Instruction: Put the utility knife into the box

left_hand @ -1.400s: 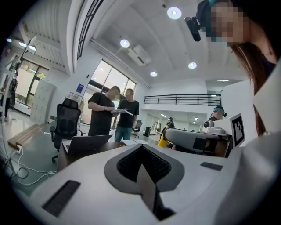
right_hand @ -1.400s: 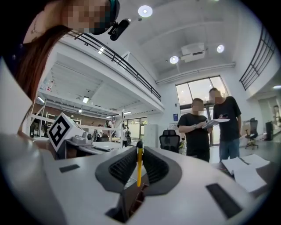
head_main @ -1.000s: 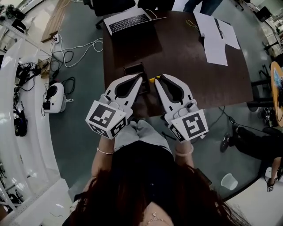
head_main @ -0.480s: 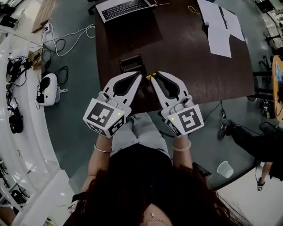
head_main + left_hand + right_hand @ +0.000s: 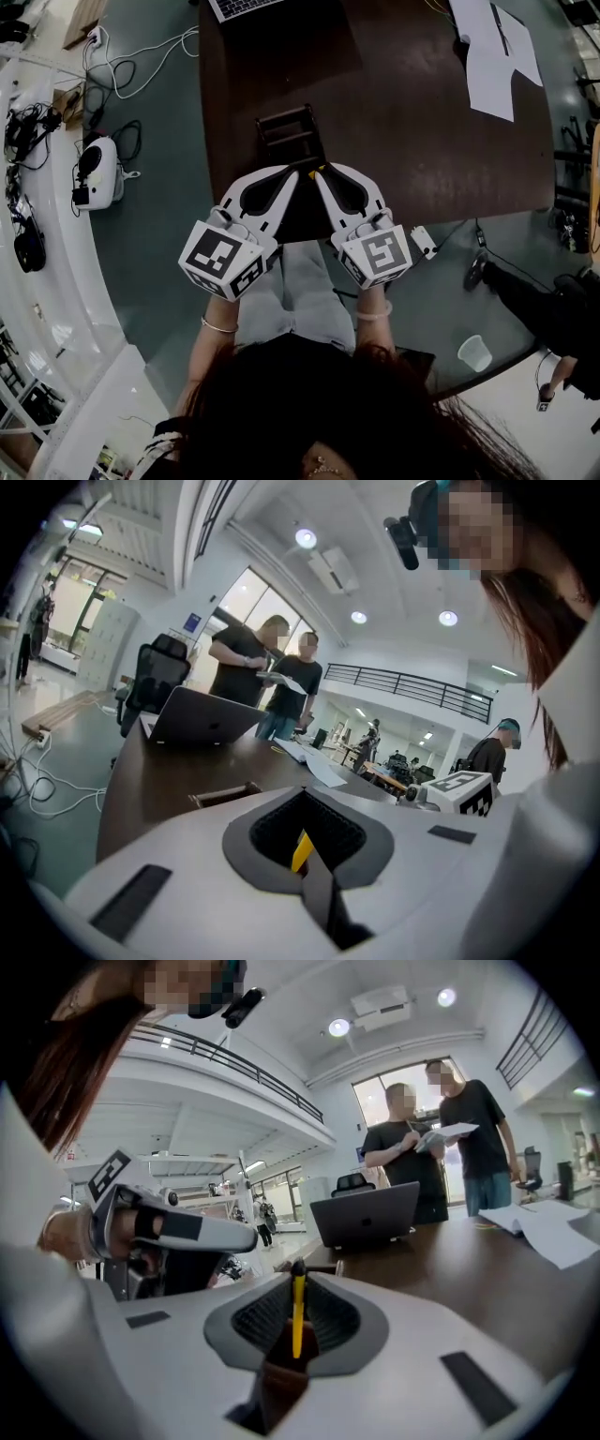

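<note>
- Head view: a small dark open box (image 5: 289, 136) stands near the front edge of the dark brown table (image 5: 422, 141), with bare tabletop to its right. Just below the box, past the table edge, the left gripper (image 5: 296, 174) and the right gripper (image 5: 321, 172) meet tip to tip. The yellow utility knife (image 5: 322, 169) shows at the right gripper's tip.
- Left gripper view: the jaws are drawn in to a narrow slit, and the knife's yellow shows in it. I cannot tell whether they pinch it.
- Right gripper view: the jaws are clamped on the knife, which stands upright and edge-on. Only here does its black tip show.
</note>
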Demonstrator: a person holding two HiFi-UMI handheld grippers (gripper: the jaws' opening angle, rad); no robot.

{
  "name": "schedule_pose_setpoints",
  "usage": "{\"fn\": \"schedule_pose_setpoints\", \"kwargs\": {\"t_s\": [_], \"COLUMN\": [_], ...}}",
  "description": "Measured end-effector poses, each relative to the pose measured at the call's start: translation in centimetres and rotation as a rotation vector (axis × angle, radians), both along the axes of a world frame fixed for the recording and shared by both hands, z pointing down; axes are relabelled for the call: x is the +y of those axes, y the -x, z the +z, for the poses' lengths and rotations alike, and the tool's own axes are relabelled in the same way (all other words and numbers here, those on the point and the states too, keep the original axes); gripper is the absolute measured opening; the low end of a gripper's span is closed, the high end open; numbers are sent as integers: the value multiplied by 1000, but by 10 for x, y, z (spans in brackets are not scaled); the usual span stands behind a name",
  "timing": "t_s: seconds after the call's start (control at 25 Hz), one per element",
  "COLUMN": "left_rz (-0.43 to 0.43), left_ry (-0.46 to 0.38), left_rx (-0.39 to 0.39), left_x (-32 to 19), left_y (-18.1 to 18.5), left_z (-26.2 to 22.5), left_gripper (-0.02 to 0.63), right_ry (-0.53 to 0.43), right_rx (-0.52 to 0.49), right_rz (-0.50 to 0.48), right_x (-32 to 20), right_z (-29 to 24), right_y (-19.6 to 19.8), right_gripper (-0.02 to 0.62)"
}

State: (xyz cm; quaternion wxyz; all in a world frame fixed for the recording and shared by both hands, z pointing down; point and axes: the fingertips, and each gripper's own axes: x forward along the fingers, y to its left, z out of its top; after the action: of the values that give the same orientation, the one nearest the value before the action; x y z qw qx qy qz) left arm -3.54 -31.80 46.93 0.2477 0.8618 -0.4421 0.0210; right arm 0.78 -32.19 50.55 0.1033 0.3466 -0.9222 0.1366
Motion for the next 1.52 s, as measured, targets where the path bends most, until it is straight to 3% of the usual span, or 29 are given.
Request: {"fn": "schedule_pose_setpoints", "kwargs": {"t_s": [0.24,0.44,0.72,1.12,1.52], "left_rz": [14,12,35,41,74], "left_ry": [42,58,66,2,-124], "left_rx": [2,5,0,6,-4], "left_x": [7,8,9,3,3], "left_y": [3,4,1,1,-6], "left_z": [23,32,35,-1,-66], "left_gripper": [0,0,0,0,0], "right_ry": [-21,3,44,-72,-148], "right_rx": [-5,47,-5,-41,-48], "right_rz": [44,48,54,79,14], "right_x": [5,8,9,-8,-3], "right_z": [26,51,52,-11,-82], "right_y": [1,3,5,-2,2], "right_gripper": [57,57,58,58,17]}}
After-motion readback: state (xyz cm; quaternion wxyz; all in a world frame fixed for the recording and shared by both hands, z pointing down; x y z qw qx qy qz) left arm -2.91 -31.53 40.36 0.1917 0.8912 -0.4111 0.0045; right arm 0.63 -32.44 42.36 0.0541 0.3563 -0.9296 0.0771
